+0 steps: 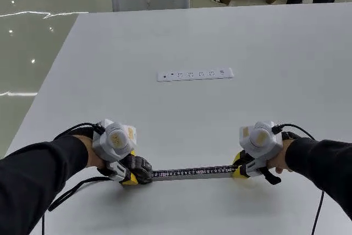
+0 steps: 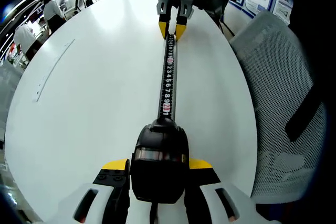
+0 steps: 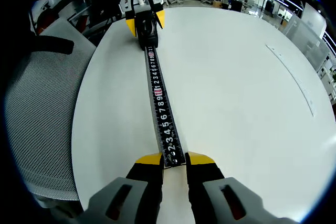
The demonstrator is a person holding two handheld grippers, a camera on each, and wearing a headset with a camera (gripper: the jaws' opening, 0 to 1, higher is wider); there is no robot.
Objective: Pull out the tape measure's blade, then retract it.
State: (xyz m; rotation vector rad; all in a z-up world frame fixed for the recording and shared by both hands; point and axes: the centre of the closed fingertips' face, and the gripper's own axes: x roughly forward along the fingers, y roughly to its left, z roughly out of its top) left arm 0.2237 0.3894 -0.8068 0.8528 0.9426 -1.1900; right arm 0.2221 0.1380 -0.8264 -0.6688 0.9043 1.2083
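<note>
— Tape measure (image 1: 138,169), whereabouts?
— Bottom centre of the head view, flat on the white table (image 1: 220,37), with its black case at lower left.
— Held how?
— Clamped by the sides in the left gripper (image 1: 131,179); seen again at bottom centre of the left gripper view, wedged between yellow fingertips (image 2: 115,164).
— And the blade (image 1: 192,173)?
— Drawn out along the tabletop, running rightward from the case to the right gripper (image 1: 240,172) at lower right.
— Right tongs?
— Closed on the blade's end, pinching it at bottom centre of the right gripper view.
— Anything else around?
— White power strip (image 1: 195,74) mid-frame in the head view, well apart from the tape. Grey mesh chair (image 2: 278,103) along the right side of the left gripper view.
</note>
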